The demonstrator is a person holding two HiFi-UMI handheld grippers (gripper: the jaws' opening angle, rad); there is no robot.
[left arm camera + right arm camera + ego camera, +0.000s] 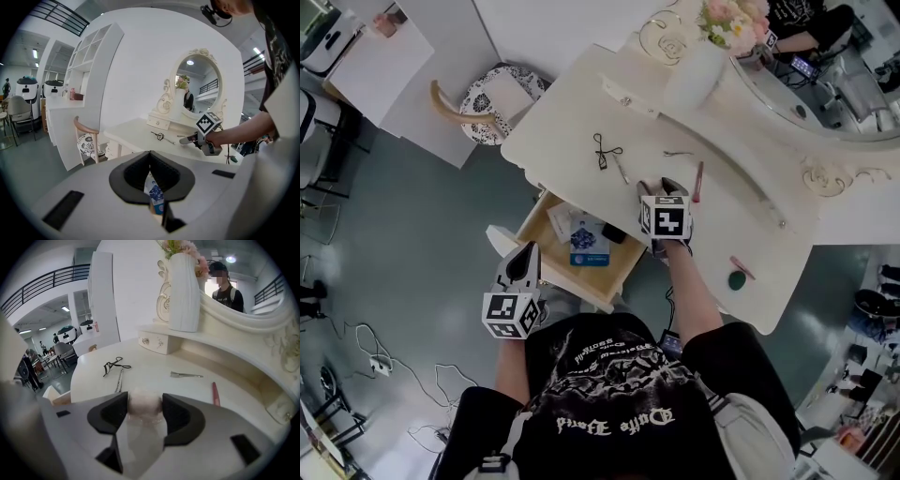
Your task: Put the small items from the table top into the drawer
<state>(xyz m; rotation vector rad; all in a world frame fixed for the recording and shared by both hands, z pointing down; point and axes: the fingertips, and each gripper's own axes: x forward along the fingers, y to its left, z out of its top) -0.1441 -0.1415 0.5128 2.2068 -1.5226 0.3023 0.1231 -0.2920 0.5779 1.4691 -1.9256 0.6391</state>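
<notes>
Pale pink puff (144, 414), with something clear under it, sits between the pads of the right gripper (146, 401). The jaws stand partway closed and touch it on both sides, low over the front of the tabletop (572, 112). Whether it has left the surface I cannot tell.

It looks soft, so the grip probably wants to be just firm enough to carry it without squashing it. A straight lift first should keep the clear part from dragging. The open drawer (574, 287) lies just below the tabletop's front edge, to the left of this gripper, so the carry is short. A bare spot beside the blue-and-white packet (589, 242) seems the best place to let go.

The left gripper (150, 154) is closed and empty, near the drawer's front corner. The eyelash curler (114, 365), metal clip (186, 375) and pink stick (215, 393) wait farther back.
</notes>
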